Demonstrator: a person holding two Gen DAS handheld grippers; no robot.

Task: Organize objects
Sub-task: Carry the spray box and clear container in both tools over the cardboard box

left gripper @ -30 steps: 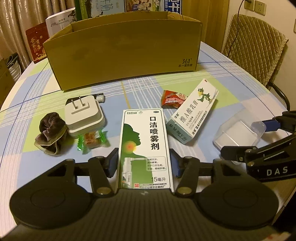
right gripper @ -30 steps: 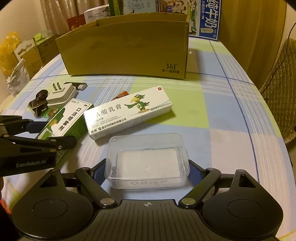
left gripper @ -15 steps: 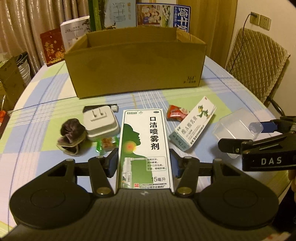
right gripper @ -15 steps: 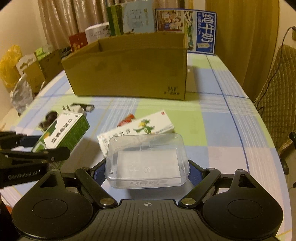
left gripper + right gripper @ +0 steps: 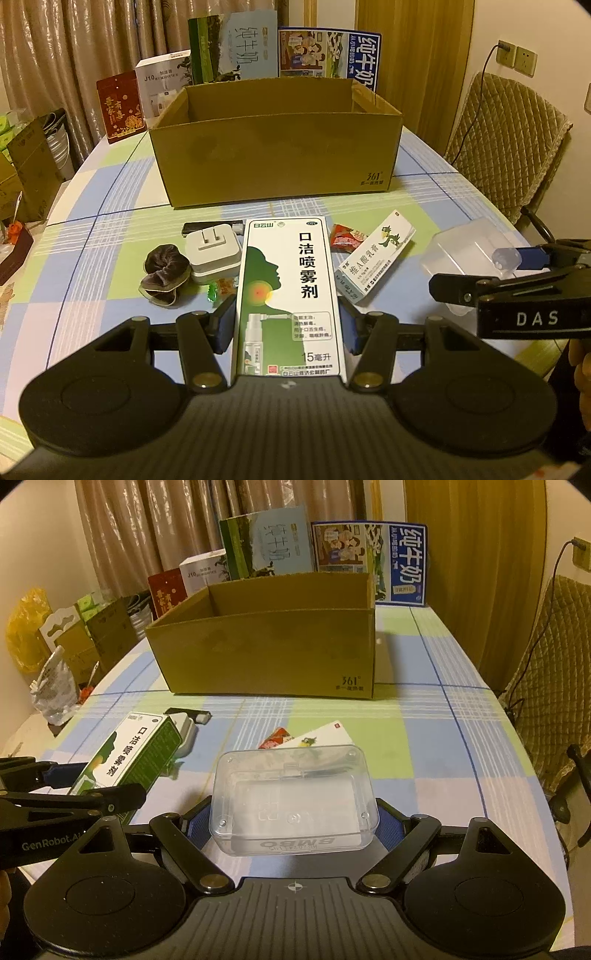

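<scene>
My left gripper (image 5: 287, 319) is shut on a green and white spray box (image 5: 288, 291), held above the table. My right gripper (image 5: 293, 818) is shut on a clear plastic case (image 5: 293, 799), also lifted off the cloth. An open cardboard box (image 5: 275, 147) (image 5: 273, 638) stands ahead at mid table. Below lie a white ointment box with a green bird (image 5: 376, 254), a red snack packet (image 5: 345, 236), a white plug adapter (image 5: 212, 251), a dark scrunchie (image 5: 164, 273) and a green-wrapped candy (image 5: 221, 288). In the right wrist view the left gripper (image 5: 92, 794) shows holding the spray box (image 5: 129, 753).
A checked cloth covers the round table (image 5: 424, 738). Milk cartons and gift boxes (image 5: 328, 55) stand behind the cardboard box. A quilted chair (image 5: 506, 147) stands at the right. Bags and cartons (image 5: 62, 646) crowd the floor at the left.
Both grippers have risen with the spray box and the clear case, which now hang higher over the table. The cardboard box's inside has come into view.
</scene>
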